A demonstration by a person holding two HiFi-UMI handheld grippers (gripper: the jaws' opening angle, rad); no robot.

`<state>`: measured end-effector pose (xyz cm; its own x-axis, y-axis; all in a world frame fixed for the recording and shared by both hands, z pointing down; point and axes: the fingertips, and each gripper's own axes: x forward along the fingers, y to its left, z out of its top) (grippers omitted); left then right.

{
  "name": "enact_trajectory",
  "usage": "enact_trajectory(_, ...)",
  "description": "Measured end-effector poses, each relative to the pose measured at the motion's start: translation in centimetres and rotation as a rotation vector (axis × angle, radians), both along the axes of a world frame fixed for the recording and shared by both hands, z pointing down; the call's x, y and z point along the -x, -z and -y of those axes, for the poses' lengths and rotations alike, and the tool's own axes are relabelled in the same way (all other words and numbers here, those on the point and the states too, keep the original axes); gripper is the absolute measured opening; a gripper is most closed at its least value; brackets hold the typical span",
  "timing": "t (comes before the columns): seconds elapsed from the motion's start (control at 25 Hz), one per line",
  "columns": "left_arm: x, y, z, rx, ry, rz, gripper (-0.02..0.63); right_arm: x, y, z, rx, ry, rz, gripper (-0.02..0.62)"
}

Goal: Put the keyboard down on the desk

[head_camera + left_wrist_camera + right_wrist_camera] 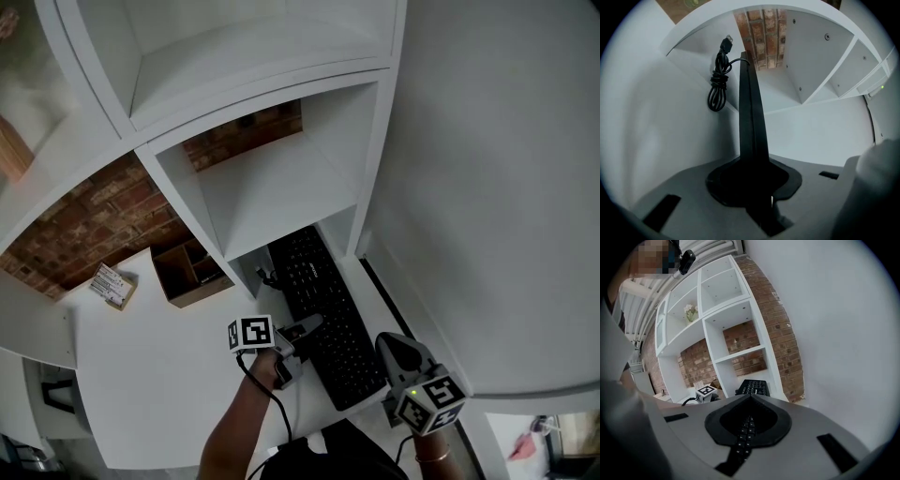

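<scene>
Holding keyboard (323, 314): left gripper (302, 330) and right gripper (388, 345) both clamp it; lower your ends evenly onto bench (159, 394).

White cubby shelving (281, 187) stands against a brick wall (103, 220), beside a plain white wall (487, 169).

open desk (150, 375) leftward; shelf unit (281, 178) blocks ahead
</scene>
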<state>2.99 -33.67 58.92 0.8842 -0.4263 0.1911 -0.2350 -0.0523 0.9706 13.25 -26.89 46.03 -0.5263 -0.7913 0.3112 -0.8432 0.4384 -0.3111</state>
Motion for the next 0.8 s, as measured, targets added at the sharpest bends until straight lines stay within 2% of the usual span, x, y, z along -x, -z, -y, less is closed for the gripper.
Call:
enact_trajectory(0.4, 0.9, -1.0, 1.3, 0.021, 0.058, -0.001, 0.083, -0.7, -1.0, 0.7, 0.03, 0.031, -0.016, 0.005)
enact_trajectory(0.64, 1.0, -1.4, 1.7, 0.025, 0.073, 0.039, 0.087, -0.9, -1.0, 0.7, 0.034, 0.034, -0.005, 0.005)
enact_trajectory(0.8, 1.6, -1.4, 2.1, 0.006, 0.102, 0.105, 0.106, -1.0, -1.1, 0.6, 0.033, 0.041, -0.014, 0.005)
